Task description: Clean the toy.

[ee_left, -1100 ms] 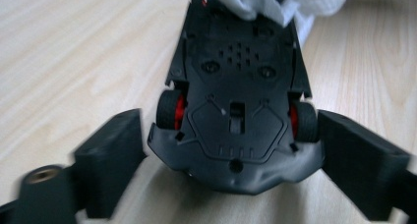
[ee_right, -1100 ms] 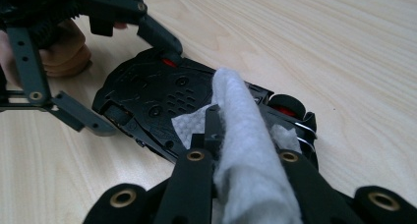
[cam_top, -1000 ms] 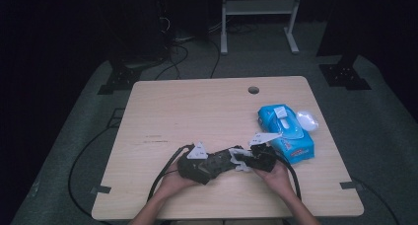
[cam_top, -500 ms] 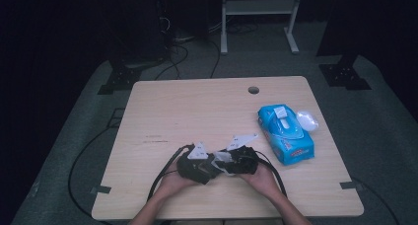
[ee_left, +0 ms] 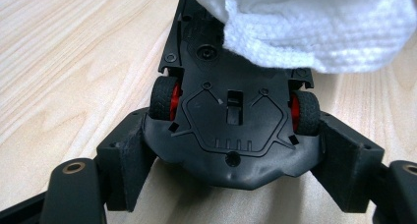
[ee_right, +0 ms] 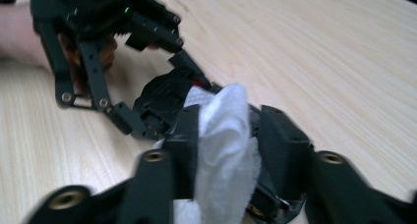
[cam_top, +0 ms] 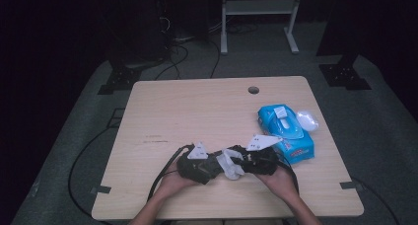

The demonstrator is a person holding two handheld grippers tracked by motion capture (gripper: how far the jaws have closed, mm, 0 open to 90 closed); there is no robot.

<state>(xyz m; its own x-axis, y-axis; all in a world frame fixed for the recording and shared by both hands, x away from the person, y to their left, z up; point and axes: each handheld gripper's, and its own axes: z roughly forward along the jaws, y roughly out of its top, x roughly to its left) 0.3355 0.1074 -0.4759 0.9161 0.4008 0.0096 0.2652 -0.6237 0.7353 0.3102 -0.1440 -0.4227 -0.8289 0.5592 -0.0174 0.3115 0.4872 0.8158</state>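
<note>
White cloth (ee_right: 223,135) sits pinched between the right gripper's (ee_right: 223,150) jaws, which have just been closing on it, and it lies against the underside of a black toy car (ee_left: 231,121) — wiping looks under way, not finished. The left gripper (ee_left: 231,160) clamps the car at its red-hubbed wheels, low over the wooden table (cam_top: 197,111). A blue wipes pack (cam_top: 286,131) lies to the right.

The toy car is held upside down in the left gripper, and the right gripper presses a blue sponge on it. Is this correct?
Not fully. The left gripper does hold the toy car upside down, but the right gripper presses a white wipe, not a blue sponge, as the right gripper view shows.
</note>
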